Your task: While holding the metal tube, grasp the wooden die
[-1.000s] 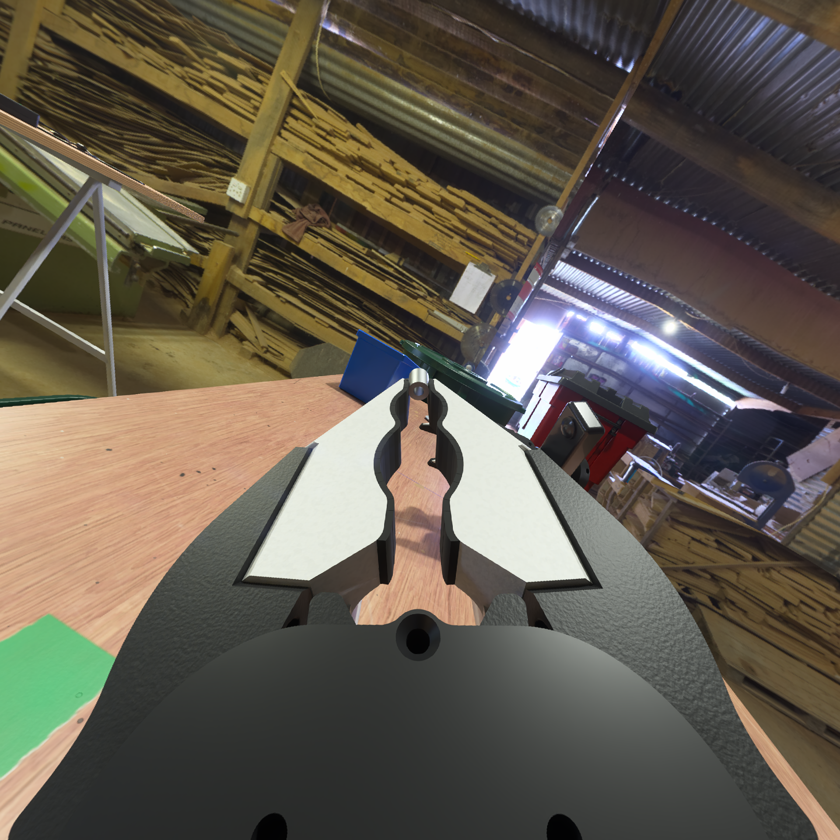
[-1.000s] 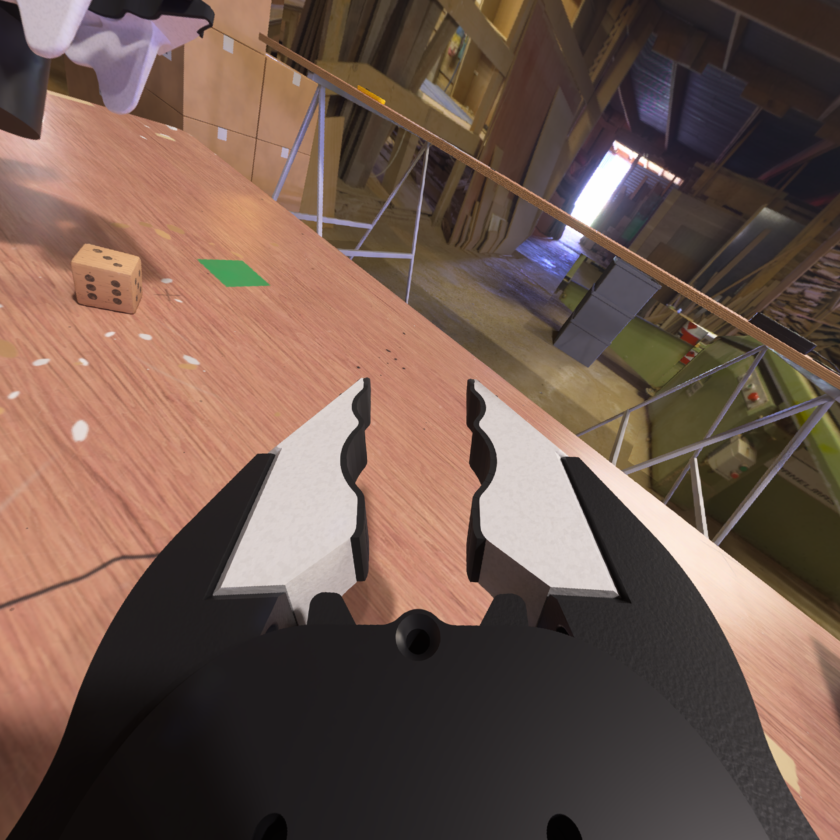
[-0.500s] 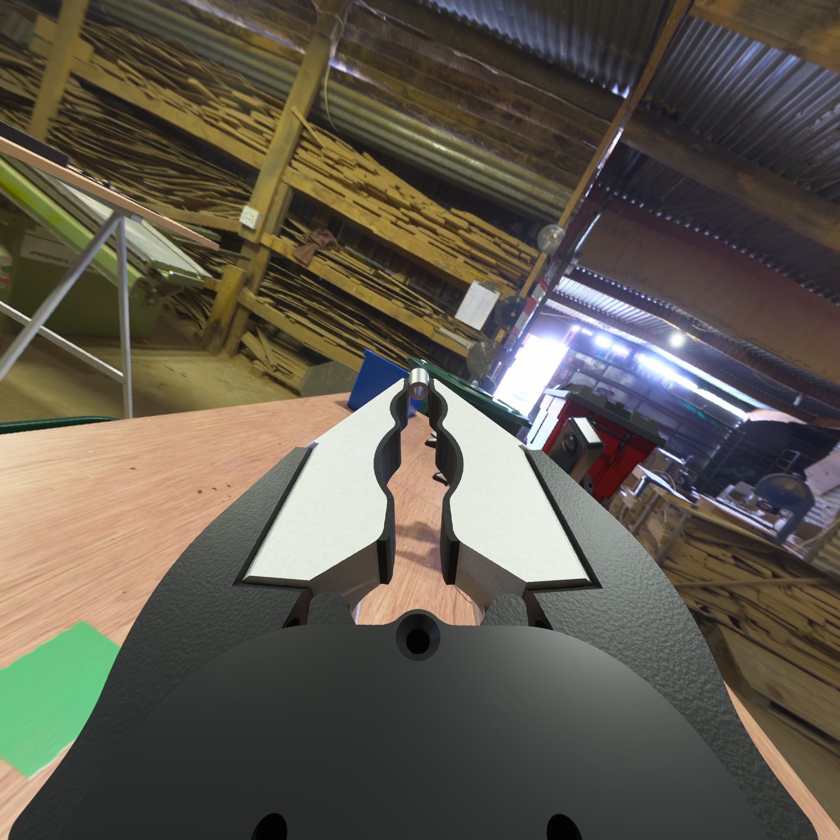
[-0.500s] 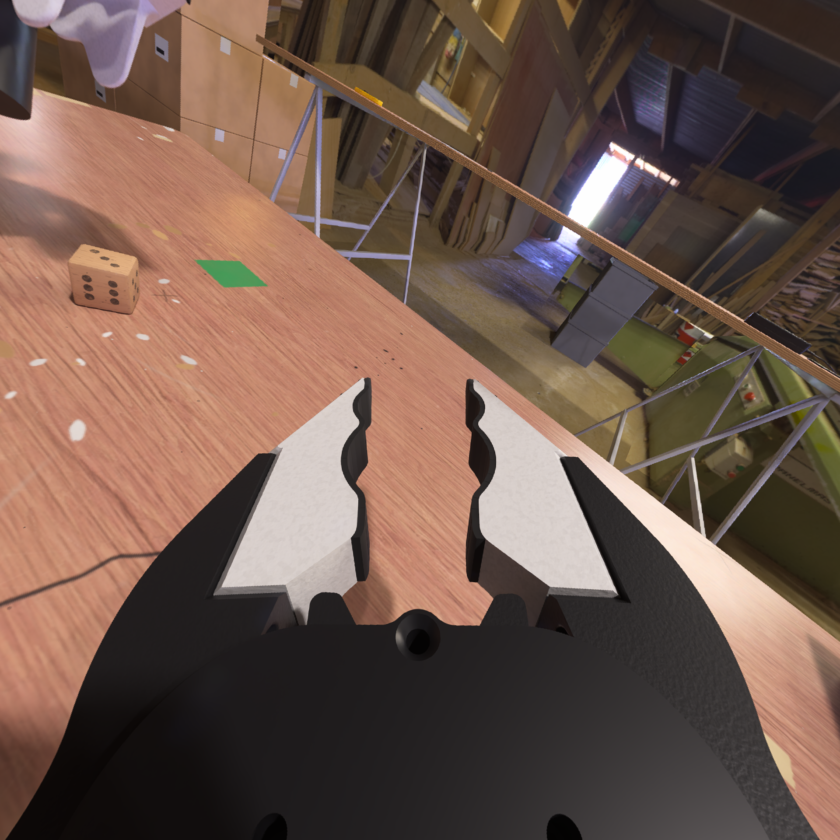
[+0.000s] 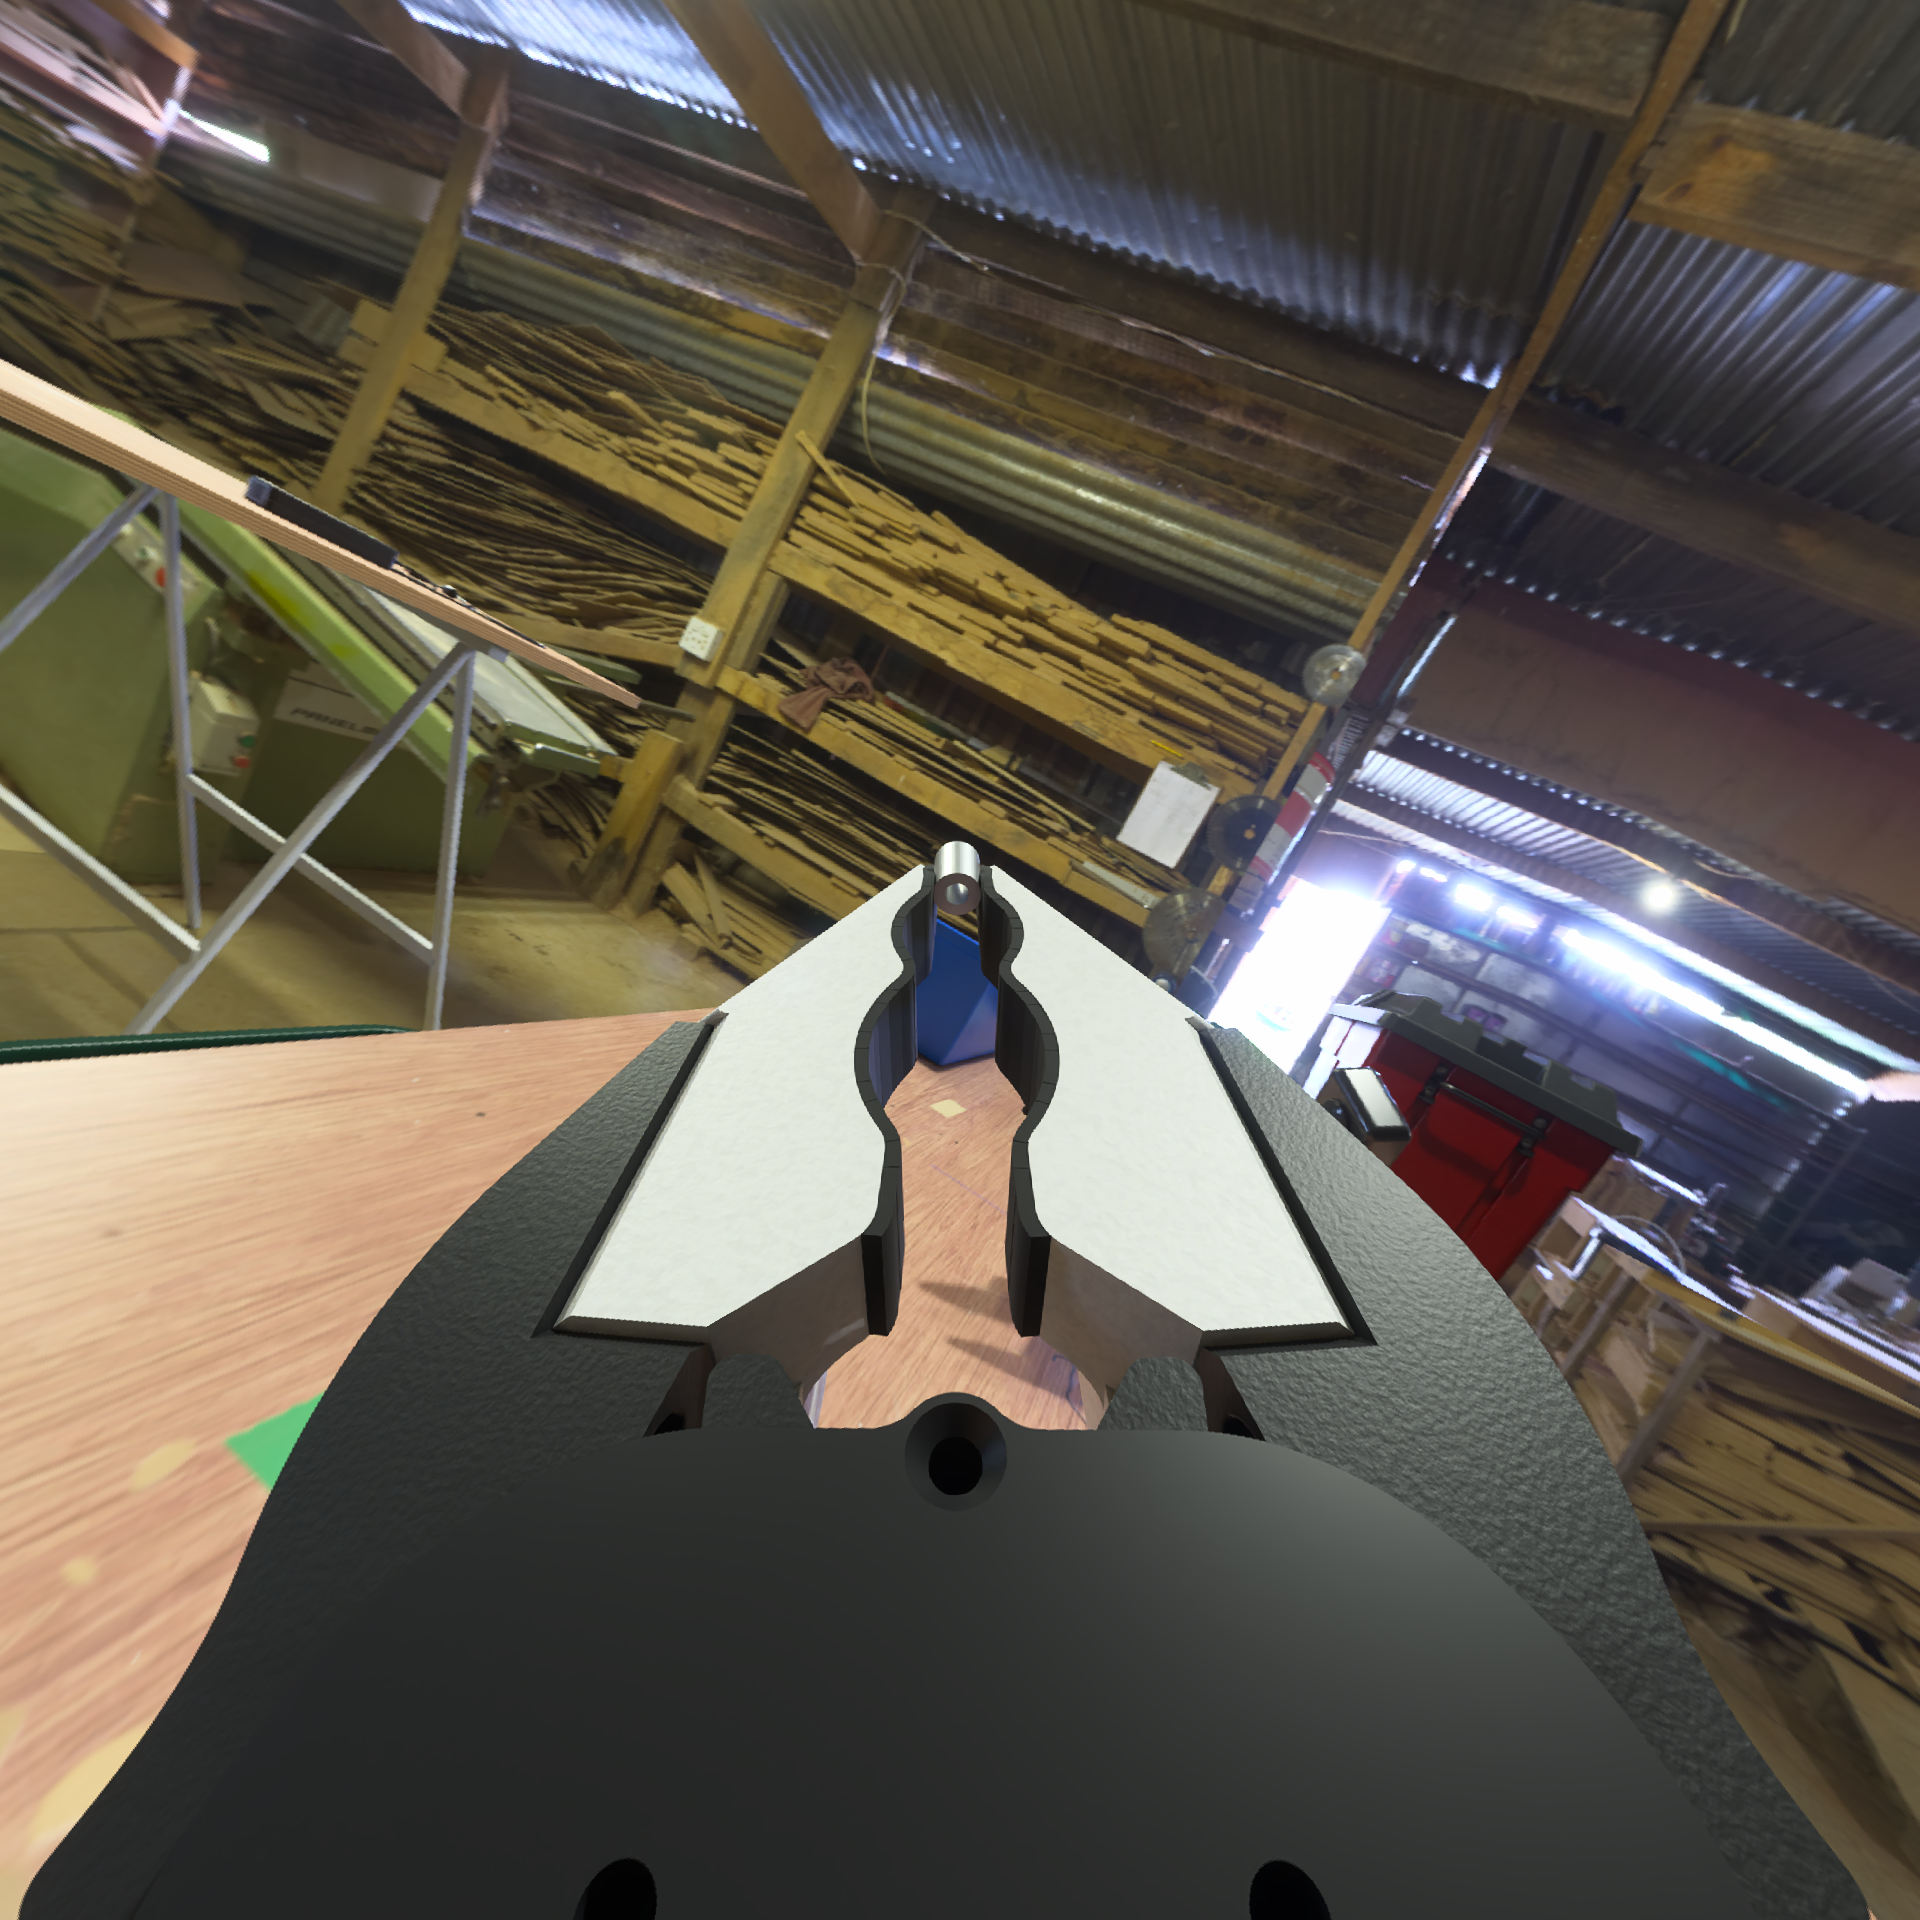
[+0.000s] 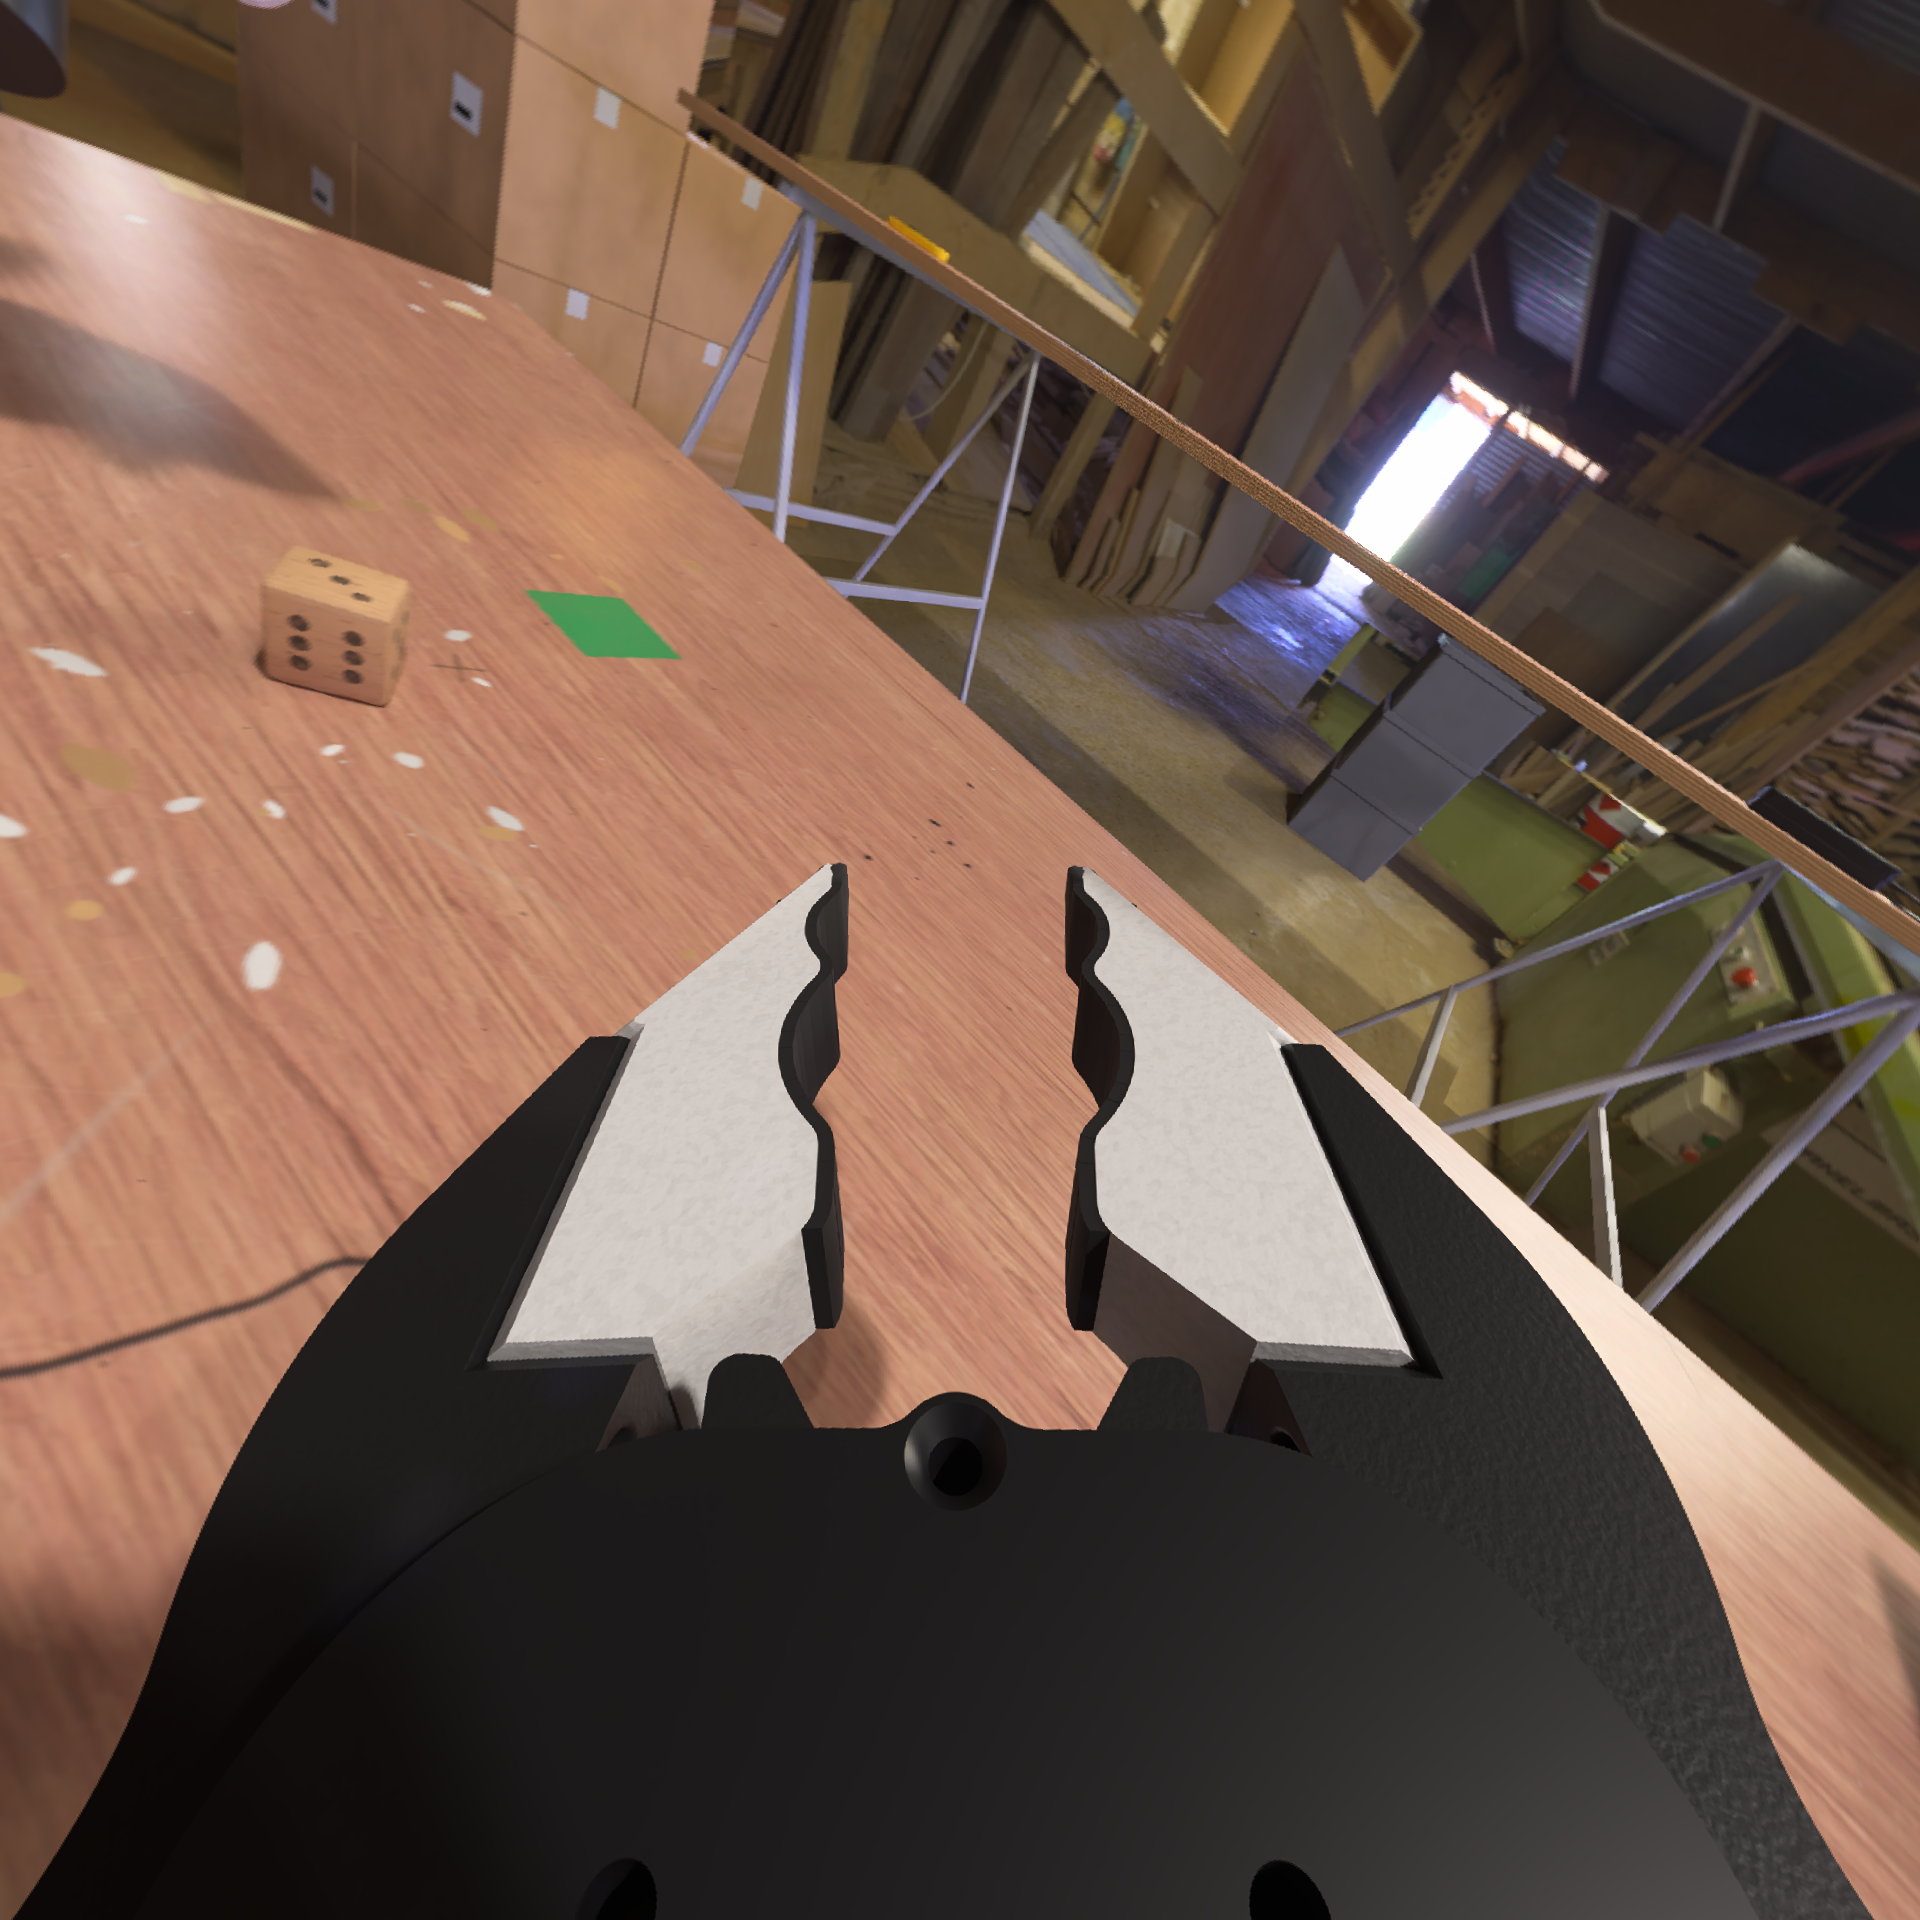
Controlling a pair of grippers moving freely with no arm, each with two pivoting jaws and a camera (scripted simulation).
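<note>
Both grippers are showing the same build: the left gripper (image 5: pixel 957 894) is wearing a broad, dark grey shell with a pebbled texture, the right gripper (image 6: pixel 956 883) a blacker one. Each is carrying two flat white fingers (image 5: pixel 769 1122) edged in black, wavy-scalloped along the inner sides, tapering to points. A round recessed screw hole is sitting at each base, two oval slots below
</note>
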